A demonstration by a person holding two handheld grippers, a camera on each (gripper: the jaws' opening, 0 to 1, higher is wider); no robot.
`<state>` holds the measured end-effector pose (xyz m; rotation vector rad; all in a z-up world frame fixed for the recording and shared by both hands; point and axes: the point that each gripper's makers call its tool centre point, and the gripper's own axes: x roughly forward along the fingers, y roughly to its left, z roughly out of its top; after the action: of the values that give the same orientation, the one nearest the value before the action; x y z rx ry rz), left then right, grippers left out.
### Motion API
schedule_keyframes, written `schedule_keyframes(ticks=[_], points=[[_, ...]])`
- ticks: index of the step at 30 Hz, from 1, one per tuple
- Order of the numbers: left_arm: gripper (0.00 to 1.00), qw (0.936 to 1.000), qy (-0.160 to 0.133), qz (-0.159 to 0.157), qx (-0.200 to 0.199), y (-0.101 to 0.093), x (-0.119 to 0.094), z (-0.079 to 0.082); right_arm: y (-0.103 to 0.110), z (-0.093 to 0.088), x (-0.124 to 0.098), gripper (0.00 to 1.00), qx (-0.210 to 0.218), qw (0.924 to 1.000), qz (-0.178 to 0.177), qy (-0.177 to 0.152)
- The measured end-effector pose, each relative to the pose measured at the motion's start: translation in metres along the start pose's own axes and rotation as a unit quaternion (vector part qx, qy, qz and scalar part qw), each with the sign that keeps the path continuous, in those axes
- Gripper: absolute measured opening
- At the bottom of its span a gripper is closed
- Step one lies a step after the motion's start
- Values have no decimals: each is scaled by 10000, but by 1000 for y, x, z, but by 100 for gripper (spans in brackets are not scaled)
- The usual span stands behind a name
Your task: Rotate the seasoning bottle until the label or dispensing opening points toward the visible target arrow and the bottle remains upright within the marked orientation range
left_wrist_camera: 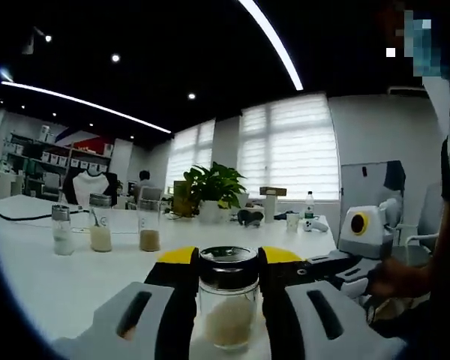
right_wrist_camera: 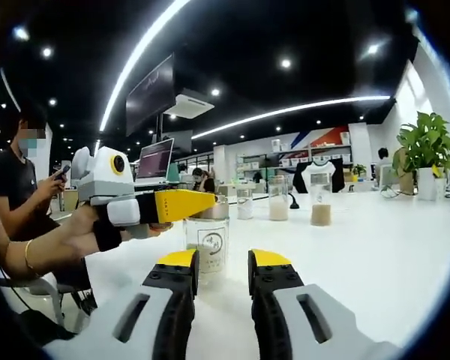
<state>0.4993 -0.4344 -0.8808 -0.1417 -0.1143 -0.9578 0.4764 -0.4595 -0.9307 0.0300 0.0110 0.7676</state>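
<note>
A glass seasoning bottle (left_wrist_camera: pixel 226 304) with a black lid and pale grains inside stands upright on the white table (left_wrist_camera: pixel 52 281). My left gripper (left_wrist_camera: pixel 226 261) is shut on it, one yellow-tipped jaw on each side. In the right gripper view the same bottle (right_wrist_camera: pixel 208 244) shows a label facing the camera, with the left gripper (right_wrist_camera: pixel 181 205) reaching in from the left, held by a hand. My right gripper (right_wrist_camera: pixel 223 262) stands open just short of the bottle, nothing between its jaws. It also appears in the left gripper view as the right gripper (left_wrist_camera: pixel 320 268), low at the right.
Three more seasoning jars (left_wrist_camera: pixel 100 225) stand in a row farther back on the table, seen too as jars (right_wrist_camera: pixel 278 199). A potted plant (left_wrist_camera: pixel 214 184) and small items sit at the far end. A seated person (right_wrist_camera: pixel 19 187) with a phone is at the left.
</note>
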Motion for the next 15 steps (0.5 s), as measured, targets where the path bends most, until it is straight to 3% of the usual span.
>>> schedule_keyframes(ticks=[7, 15], points=[[32, 9995, 19, -231, 226, -4, -2, 1, -1, -1, -1, 24, 47, 10000, 23, -3], [33, 9988, 149, -438, 135, -5, -2, -8, -3, -2, -3, 24, 113, 9999, 58, 4]])
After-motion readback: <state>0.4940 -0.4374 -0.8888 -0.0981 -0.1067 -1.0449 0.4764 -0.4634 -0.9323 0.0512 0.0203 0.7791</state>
